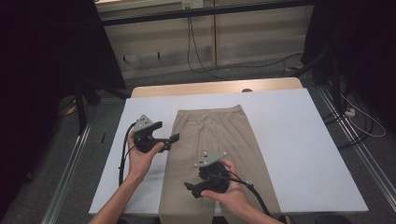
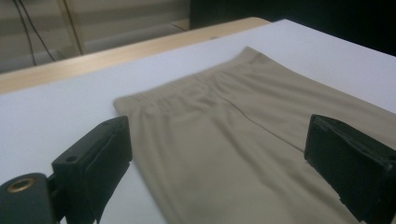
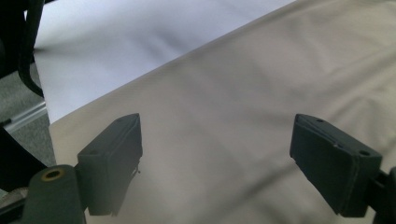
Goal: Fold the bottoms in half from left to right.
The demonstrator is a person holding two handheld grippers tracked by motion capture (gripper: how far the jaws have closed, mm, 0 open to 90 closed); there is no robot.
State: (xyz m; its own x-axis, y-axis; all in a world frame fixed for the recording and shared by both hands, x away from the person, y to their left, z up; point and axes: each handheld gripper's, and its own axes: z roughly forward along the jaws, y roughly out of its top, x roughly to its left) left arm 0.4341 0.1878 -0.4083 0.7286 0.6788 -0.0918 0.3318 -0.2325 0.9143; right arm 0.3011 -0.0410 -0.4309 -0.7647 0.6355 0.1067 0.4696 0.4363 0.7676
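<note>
A pair of beige trousers [image 1: 212,140] lies flat on the white table [image 1: 294,140], waistband at the far end and legs running off the near edge. My left gripper [image 1: 172,140] hovers at the trousers' left edge, jaws open. In the left gripper view the gripper [image 2: 219,170] straddles the cloth just below the waistband [image 2: 196,84], with nothing between its jaws. My right gripper [image 1: 190,188] points left over the near part of the trousers. The right gripper view has its open gripper [image 3: 223,163] above smooth beige cloth [image 3: 261,93].
A wooden strip [image 1: 215,87] borders the table's far edge. Beyond it are a wall panel and black cables [image 1: 196,56] on the floor. Metal rails [image 1: 70,163] run along both sides of the table, and dark curtains stand left and right.
</note>
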